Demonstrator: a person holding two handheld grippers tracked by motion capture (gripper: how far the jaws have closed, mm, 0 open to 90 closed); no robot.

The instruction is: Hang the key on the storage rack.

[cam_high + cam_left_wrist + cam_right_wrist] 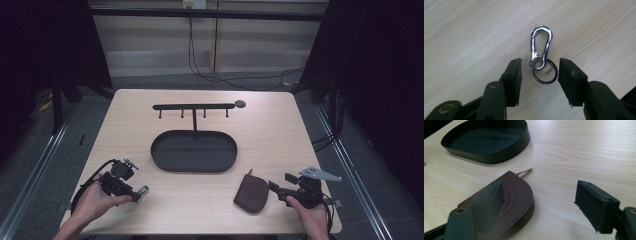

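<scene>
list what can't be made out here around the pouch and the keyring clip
- Brown pouch: near part hidden behind a jaw of the right gripper in its view; zipper pull too small in the high view.
- Carabiner clip with its split ring: a tiny glint in the high view beside the left gripper.
- Small dark disc near the rack: too small to identify.

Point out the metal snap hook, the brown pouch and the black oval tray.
snap hook (541, 41), left gripper view, on its silver loop.
brown pouch (520, 195), right gripper view, on its leather face.
black oval tray (194, 171), high view, on its near rim.
</scene>
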